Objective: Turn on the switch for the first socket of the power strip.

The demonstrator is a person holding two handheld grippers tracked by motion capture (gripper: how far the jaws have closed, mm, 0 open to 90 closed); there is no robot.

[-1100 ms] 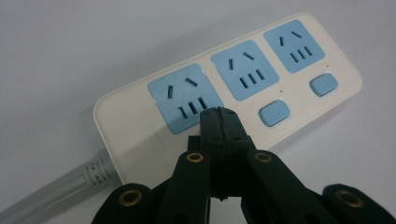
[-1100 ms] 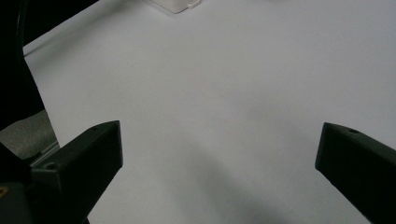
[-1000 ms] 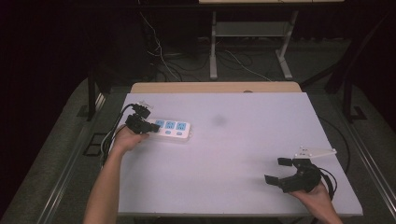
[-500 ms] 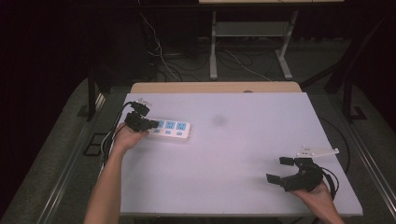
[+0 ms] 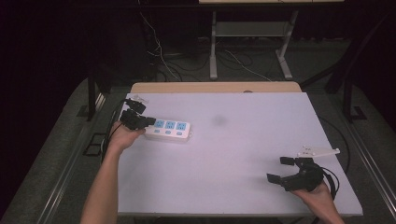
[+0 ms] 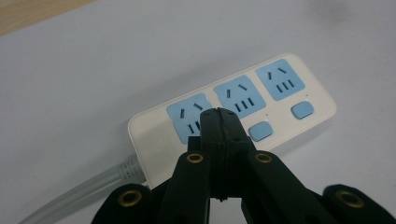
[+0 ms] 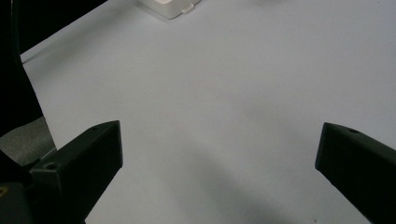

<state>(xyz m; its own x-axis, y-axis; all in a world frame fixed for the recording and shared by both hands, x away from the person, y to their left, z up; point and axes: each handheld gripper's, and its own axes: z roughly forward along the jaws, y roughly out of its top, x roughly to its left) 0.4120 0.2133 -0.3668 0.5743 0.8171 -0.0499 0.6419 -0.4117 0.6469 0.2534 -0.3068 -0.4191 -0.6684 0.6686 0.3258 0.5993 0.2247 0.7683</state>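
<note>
Power strip [image 5: 169, 130] sits flat on the left side of the white table [image 5: 233, 149], white with three blue sockets and its grey cord [image 6: 88, 186] trailing off the near end. Left gripper [image 5: 150, 121] is pinched fully closed with nothing in it, tips over the first socket. Right gripper [image 5: 281, 170] rests wide open and empty near the table's front right corner, well apart from the strip.

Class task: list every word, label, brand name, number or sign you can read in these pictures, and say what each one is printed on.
None can be read.
Power strip: its white top with three blue sockets and blue switches carries no lettering that can be made out.
Left claw, shut over the strip: no markings.
Right claw, open: plain black.
Table: bare white, with only a faint grey smudge.
</note>
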